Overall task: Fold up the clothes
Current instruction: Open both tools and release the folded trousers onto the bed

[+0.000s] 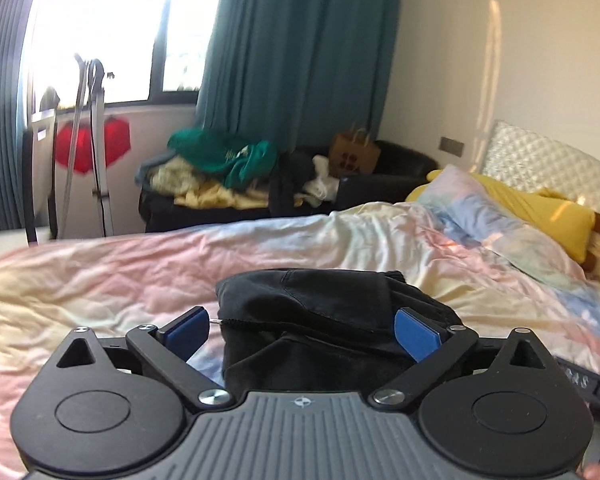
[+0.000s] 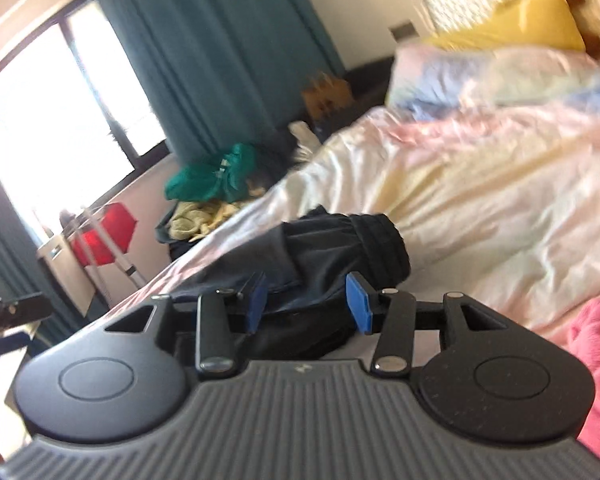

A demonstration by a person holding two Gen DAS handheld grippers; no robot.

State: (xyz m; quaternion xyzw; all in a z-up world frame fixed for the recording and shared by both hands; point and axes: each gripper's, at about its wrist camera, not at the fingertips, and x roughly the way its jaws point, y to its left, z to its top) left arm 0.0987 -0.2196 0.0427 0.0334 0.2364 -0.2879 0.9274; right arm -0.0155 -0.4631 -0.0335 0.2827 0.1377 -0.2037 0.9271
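A black garment [image 1: 320, 300] lies folded in a compact bundle on the pastel duvet [image 1: 140, 264] of a bed. My left gripper [image 1: 302, 332] hovers just in front of it with its blue pads [image 1: 416, 334] spread wide, neither pressing on the cloth. In the right wrist view the same dark bundle [image 2: 340, 248], its gathered waistband at the right end, rests on the duvet [image 2: 480, 200]. My right gripper [image 2: 307, 302] stands partly open before it, and its pads [image 2: 358, 302] are off the fabric.
A pink cloth [image 2: 596, 360] lies on the bed at the near right. Pillows [image 1: 480, 216] and a yellow plush toy [image 1: 540, 208] are at the headboard. A black sofa [image 1: 236, 208] beyond the bed holds a heap of clothes [image 1: 228, 160] and a paper bag [image 1: 354, 154]. A stand [image 1: 96, 140] is by the window.
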